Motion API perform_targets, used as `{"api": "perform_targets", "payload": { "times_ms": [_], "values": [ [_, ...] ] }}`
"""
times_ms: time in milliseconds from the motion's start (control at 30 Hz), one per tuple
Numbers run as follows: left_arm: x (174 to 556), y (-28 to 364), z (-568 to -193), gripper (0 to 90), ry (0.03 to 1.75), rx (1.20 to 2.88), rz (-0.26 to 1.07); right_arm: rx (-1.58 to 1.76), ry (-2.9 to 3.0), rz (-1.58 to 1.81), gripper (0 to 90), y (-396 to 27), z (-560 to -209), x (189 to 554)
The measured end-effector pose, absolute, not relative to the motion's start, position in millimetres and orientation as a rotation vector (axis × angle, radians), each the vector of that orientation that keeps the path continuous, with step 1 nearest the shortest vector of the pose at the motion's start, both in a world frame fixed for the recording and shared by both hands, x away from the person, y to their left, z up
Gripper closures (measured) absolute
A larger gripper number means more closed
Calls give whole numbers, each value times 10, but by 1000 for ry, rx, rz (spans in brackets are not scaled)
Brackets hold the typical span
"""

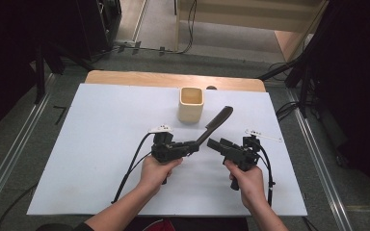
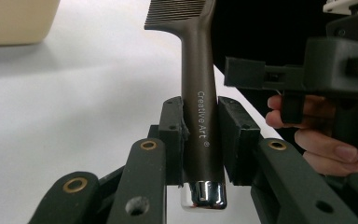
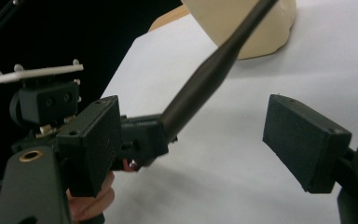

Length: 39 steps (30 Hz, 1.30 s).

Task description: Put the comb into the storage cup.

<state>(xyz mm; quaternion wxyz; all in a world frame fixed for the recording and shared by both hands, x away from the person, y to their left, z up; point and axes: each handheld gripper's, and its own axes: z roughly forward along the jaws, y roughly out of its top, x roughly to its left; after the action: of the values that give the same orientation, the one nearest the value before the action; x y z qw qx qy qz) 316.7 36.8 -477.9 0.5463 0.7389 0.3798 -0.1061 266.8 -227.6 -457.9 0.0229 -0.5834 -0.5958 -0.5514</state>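
A dark brown comb [image 1: 215, 124] slants up and to the right above the white table sheet, its teeth end nearest the beige cup [image 1: 191, 103]. My left gripper [image 1: 196, 144] is shut on the comb's handle [image 2: 199, 107], with both pads pressed on it just above the chrome end cap. My right gripper [image 1: 213, 143] is close to the right of that grip, pointing left. In the right gripper view its jaws [image 3: 200, 144] stand wide open, the comb handle [image 3: 205, 79] passes beyond them, and nothing is between the pads.
The cup [image 3: 261, 32] stands upright at the back middle of the white sheet [image 1: 101, 144], just beyond the comb's tip. The wooden table edge [image 1: 125, 78] runs behind it. Black stands and cables flank the table on both sides.
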Motion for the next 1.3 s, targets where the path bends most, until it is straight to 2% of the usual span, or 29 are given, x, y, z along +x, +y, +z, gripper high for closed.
{"api": "perform_targets", "payload": {
  "times_ms": [433,1000,1300],
  "values": [
    [3117,336,-4768,736,892,1734,-240,-1866,-1738,-1723,219,-2183,-4633,2760],
    [3106,325,-4788,736,884,1732,-222,-1910,-1591,-1739,230,-2142,-4714,2816],
    [3106,341,-4797,736,903,1719,-219,-1902,-1536,-1727,291,-2047,-4760,2866]
  ]
}}
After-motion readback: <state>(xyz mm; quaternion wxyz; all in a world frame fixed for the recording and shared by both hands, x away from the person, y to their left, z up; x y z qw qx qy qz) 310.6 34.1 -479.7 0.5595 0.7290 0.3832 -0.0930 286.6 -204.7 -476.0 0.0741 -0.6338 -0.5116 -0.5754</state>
